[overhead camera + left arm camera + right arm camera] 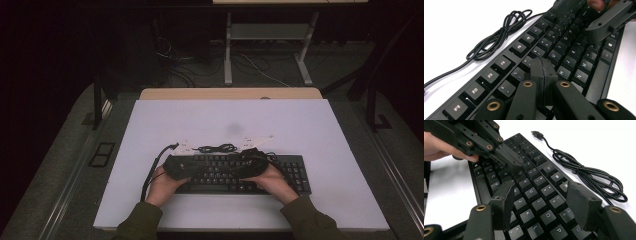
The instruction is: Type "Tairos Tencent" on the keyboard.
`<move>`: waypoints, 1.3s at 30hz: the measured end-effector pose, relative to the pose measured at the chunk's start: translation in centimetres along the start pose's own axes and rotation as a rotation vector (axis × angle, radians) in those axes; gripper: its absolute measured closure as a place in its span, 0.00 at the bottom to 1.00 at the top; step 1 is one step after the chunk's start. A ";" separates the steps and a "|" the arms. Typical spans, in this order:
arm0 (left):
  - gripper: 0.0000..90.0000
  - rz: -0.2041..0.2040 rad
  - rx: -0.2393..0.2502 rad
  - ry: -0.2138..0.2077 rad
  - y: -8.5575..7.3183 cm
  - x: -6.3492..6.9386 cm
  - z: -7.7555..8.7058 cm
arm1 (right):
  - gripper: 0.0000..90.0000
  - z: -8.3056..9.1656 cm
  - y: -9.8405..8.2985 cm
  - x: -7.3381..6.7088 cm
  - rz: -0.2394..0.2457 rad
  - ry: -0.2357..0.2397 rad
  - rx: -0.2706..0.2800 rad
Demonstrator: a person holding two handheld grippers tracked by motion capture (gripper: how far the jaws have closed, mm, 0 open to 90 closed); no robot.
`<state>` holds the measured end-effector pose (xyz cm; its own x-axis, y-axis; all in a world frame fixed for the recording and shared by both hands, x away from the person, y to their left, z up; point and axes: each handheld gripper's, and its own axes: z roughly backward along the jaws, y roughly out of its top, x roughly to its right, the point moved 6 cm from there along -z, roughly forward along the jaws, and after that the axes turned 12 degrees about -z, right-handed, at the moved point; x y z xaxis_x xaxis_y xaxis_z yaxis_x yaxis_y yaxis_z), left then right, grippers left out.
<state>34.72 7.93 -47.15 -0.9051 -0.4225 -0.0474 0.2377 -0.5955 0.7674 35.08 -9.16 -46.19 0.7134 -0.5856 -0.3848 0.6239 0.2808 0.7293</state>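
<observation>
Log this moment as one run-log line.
left gripper: shut, empty, tips over keyboard | right gripper: open, empty, above keys | cable: coiled on table behind keyboard

The only readable marks are white letters on the black keys of the keyboard (564, 47). In the left gripper view, U, J, H, N, M, K, L, O and P can be made out. In the right gripper view, Y, U, J, K, O, L and P show; X and C are fainter. The top-row key marks are blurred.
</observation>
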 end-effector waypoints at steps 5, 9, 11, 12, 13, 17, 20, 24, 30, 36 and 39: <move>0.99 -0.008 -0.013 0.001 0.0 0.1 -0.5 | 0.44 0.0 0.0 0.0 -0.001 0.001 0.002; 0.99 -0.004 -0.011 0.001 0.0 0.2 -0.6 | 0.43 0.2 0.1 0.1 -0.004 0.001 0.004; 0.99 -0.010 -0.015 0.000 0.0 0.2 -0.5 | 0.43 0.3 0.1 0.1 0.000 -0.001 0.005; 0.99 -0.007 -0.008 -0.001 0.0 0.1 -0.4 | 0.44 0.4 0.1 0.1 -0.004 -0.001 0.005; 0.99 -0.010 -0.008 -0.006 0.1 0.1 -0.3 | 0.43 0.4 0.1 0.1 -0.006 -0.002 0.008; 0.99 -0.005 0.003 -0.007 0.2 0.0 -0.1 | 0.43 0.7 0.0 0.3 -0.010 -0.006 0.013; 0.95 -0.002 0.008 -0.008 0.2 0.1 0.1 | 0.43 1.0 -0.1 0.5 -0.013 -0.008 0.015; 0.85 -0.001 0.016 -0.009 0.2 0.3 0.7 | 0.41 1.7 -0.3 0.6 -0.010 -0.008 0.024; 0.66 0.011 0.030 0.000 -0.1 0.6 1.7 | 0.37 3.3 -0.6 1.1 -0.018 -0.009 0.056; 0.51 0.013 0.054 0.011 -0.7 0.8 3.1 | 0.35 5.4 -1.2 1.5 -0.028 0.001 0.097; 0.45 0.003 0.067 0.013 -1.1 1.1 3.8 | 0.34 6.5 -1.7 1.7 -0.027 -0.010 0.118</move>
<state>32.12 10.65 -45.60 -0.8994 -0.4338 -0.0530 0.2160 -0.5468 0.8089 33.19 -15.63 -44.39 0.6934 -0.5992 -0.4001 0.6004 0.1734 0.7807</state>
